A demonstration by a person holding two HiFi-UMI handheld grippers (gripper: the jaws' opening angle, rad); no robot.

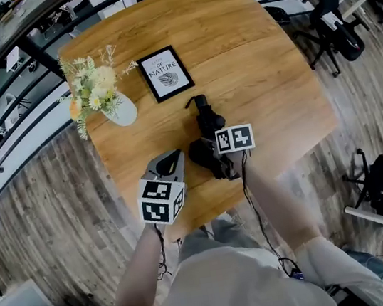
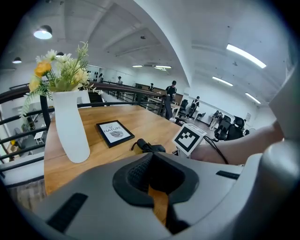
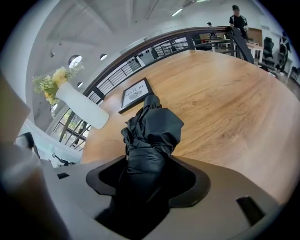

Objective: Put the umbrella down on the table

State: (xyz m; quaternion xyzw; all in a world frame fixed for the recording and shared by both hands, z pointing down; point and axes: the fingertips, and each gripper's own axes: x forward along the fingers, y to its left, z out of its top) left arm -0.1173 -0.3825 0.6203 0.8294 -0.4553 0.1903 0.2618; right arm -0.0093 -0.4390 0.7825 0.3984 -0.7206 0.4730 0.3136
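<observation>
A folded black umbrella lies along the wooden table, its handle end toward the framed print. My right gripper is at its near end. In the right gripper view the umbrella runs out between the jaws of that gripper, with dark gaps on both sides, so the gripper reads as open around it. My left gripper hovers left of it near the table's front edge, its jaws drawn together with nothing in them. In the left gripper view the umbrella lies beyond that gripper.
A white vase of flowers stands at the table's left side, and a black-framed print lies beside it. A railing runs behind the table. Office chairs stand on the floor to the right. The table's front edge is close to both grippers.
</observation>
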